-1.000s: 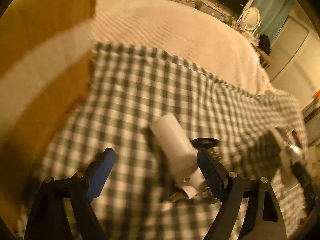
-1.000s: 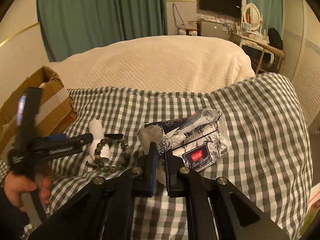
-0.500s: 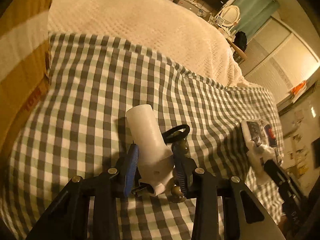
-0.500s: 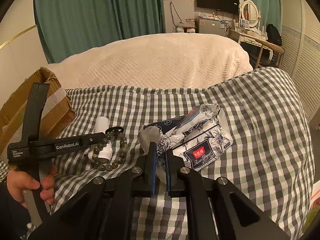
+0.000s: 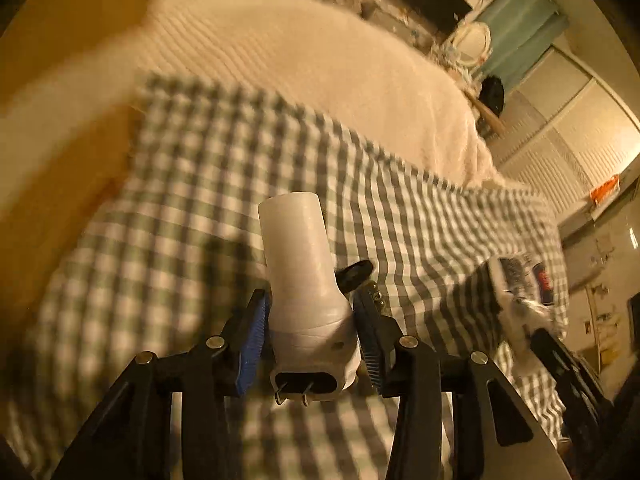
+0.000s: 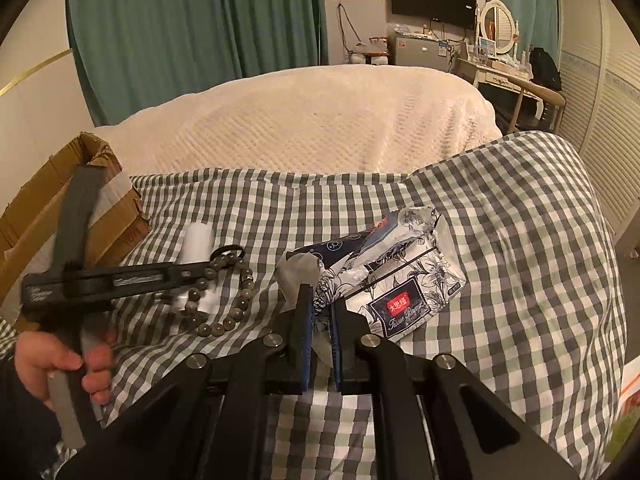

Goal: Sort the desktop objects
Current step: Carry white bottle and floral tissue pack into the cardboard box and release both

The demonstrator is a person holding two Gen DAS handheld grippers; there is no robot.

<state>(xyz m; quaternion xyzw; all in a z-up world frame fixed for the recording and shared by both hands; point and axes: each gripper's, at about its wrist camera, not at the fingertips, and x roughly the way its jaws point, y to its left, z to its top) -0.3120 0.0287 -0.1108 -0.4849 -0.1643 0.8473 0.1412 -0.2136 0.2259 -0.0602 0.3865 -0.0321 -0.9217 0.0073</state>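
At centre frame, the left gripper (image 5: 310,338) clamps a white plug-in device (image 5: 306,292) above the checked cloth (image 5: 192,208); its long axis points away, prongs toward the camera. Lift it level toward the cardboard box (image 6: 36,208) at left. The right gripper (image 6: 320,344) pinches the tissue pack (image 6: 384,280).

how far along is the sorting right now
Nothing visibly sorted yet. In hand: left gripper is clamped on the white plug; right gripper pinches the tissue pack. Left: bead bracelet lies on the checked cloth, beside the cardboard box.
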